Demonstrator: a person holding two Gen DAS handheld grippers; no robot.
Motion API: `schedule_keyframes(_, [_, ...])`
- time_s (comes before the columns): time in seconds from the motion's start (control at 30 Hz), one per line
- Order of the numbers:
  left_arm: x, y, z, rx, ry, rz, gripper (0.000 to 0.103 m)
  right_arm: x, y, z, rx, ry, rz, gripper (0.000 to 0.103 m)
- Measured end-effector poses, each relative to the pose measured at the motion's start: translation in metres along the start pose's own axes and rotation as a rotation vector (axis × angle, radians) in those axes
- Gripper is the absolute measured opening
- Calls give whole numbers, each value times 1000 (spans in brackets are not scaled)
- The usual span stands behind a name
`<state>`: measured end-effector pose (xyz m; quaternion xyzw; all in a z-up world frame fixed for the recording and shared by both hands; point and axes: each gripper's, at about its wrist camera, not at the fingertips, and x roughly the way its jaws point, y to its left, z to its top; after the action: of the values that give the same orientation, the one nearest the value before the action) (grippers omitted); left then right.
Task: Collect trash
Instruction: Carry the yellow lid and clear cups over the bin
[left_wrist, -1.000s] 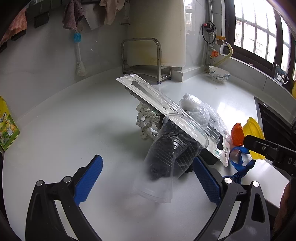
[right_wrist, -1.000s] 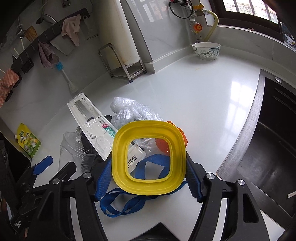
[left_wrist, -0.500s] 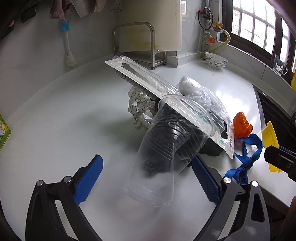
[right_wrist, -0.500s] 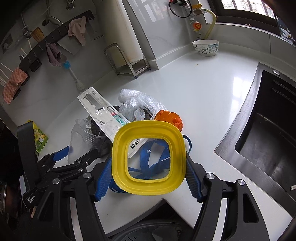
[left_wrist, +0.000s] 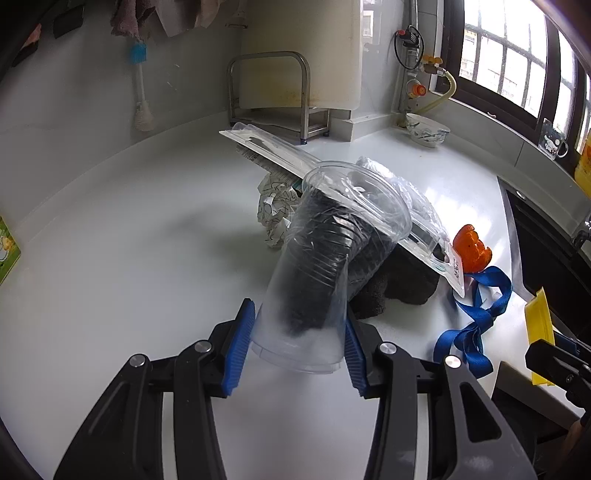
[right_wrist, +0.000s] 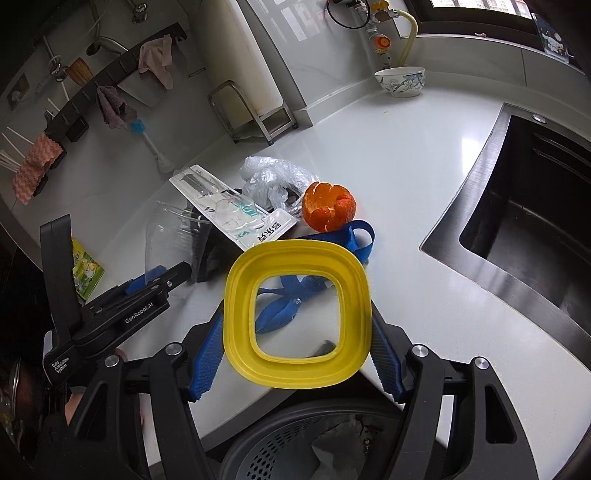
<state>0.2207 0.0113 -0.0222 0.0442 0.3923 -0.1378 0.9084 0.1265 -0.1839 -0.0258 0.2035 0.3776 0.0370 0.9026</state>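
My left gripper (left_wrist: 295, 343) is shut on the base of a clear plastic cup (left_wrist: 325, 266) stuffed with black plastic, which leans on the trash pile on the white counter (left_wrist: 129, 240). My right gripper (right_wrist: 295, 332) is shut on a yellow square lid (right_wrist: 295, 321) and holds it above a dark trash bin (right_wrist: 332, 443) below the counter edge. The pile holds a clear blister pack (right_wrist: 229, 210), a crumpled plastic bag (right_wrist: 273, 177), an orange peel (right_wrist: 328, 206) and a blue strap (right_wrist: 291, 295). The left gripper also shows in the right wrist view (right_wrist: 147, 284).
A black sink (right_wrist: 524, 221) lies at the right. A patterned bowl (right_wrist: 400, 81) and a metal rack (left_wrist: 273, 96) stand at the back. A green packet (right_wrist: 86, 269) lies at the left. Cloths hang on the wall rail.
My left gripper has closed in on the clear cup and gripped its base. My right gripper has drawn back with the yellow lid, over the bin at the counter edge.
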Motion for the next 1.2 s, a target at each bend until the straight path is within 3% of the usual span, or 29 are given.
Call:
schedule_keyframes(0.17, [-17,5,-6,-41,-8,23,44,-23,0,-6,-8,-53,-4,67])
schedule_keyframes(0.3, [-50,2,-14,-36,-58,88,44,-38,-4,-12,-4,-68,-11,67])
schedule_keyframes(0.53, [-109,-20,-43,-31,-116,117,44,-68,-8,-36,-9,-92,-11,67])
schedule_keyframes(0.9, [-151,-59,-92,-64,-109,42,44,-114,-39,-85,-14,-87,-39,67])
schedule_keyframes(1.2, [-161,-96,-110,8,-92,-24,44,-133,-67,-113,24,-65,-70,67])
